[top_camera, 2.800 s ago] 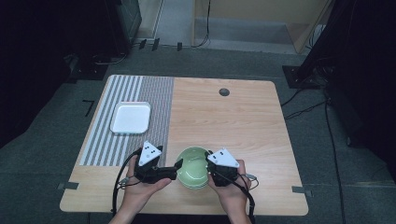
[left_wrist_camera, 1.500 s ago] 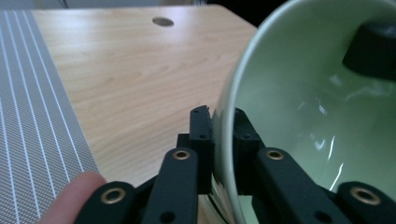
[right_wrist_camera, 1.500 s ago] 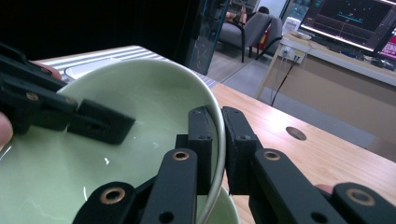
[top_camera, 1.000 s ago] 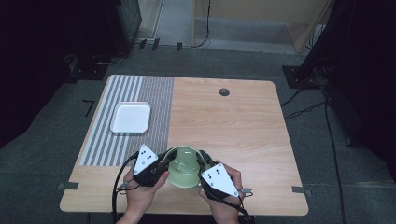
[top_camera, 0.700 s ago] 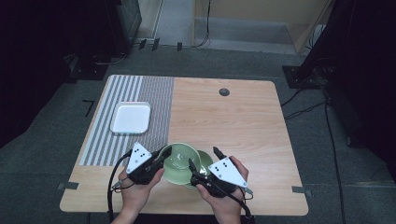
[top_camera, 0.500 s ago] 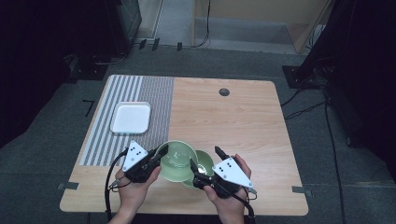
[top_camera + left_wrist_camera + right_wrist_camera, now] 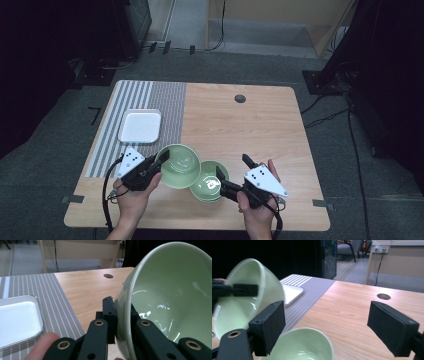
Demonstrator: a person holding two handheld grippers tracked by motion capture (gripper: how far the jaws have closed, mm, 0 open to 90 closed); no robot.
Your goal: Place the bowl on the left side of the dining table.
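Note:
Two pale green bowls are near the table's front edge. My left gripper (image 7: 159, 165) is shut on the rim of the upper bowl (image 7: 179, 161), one jaw inside and one outside, and holds it tilted and raised. The left gripper view shows this grip (image 7: 122, 320) on the bowl (image 7: 172, 297) up close. The second bowl (image 7: 209, 182) rests on the wood to the right. My right gripper (image 7: 233, 169) has just been opening. Its jaws stand wide, with that bowl's rim (image 7: 304, 346) low between the pads and untouched. The raised bowl (image 7: 242, 300) is at the left of the right gripper view.
A white tray (image 7: 141, 125) lies on the striped mat (image 7: 165, 100) at the table's left half. A round cable hole (image 7: 240, 98) sits near the far edge. Bare wood (image 7: 250, 130) spreads beyond the bowls. Cables and dark equipment stand on the floor around.
The stacked bowls have come apart. My left gripper has carried the upper bowl left and tipped it. My right gripper has let go of the lower bowl, opened and drawn back to the right.

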